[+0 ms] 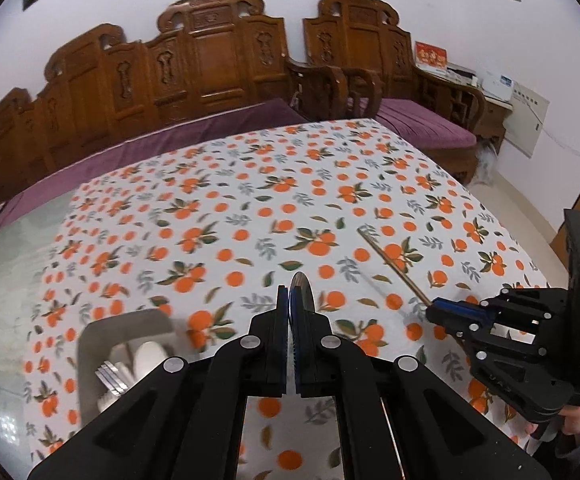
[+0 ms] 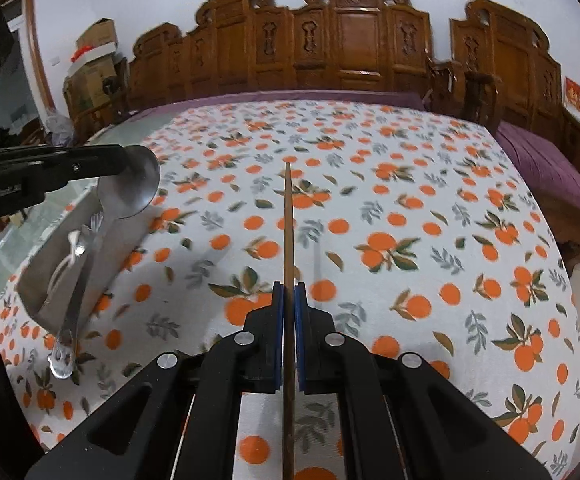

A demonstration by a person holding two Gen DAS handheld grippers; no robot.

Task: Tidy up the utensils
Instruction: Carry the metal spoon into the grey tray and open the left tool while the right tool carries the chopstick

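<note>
Left gripper (image 1: 290, 312) pinching metal spoon (image 2: 140, 184) between closed fingers above utensil tray (image 2: 62, 264); right gripper (image 2: 289, 304) pinching 1 wooden chopstick (image 2: 288, 220), jutting forward past fingertips.

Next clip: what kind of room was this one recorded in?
Most likely a home living or dining room. A carved wooden sofa with purple cushions stands behind a table under an orange-print tablecloth, and cardboard boxes are stacked in one corner.
</note>
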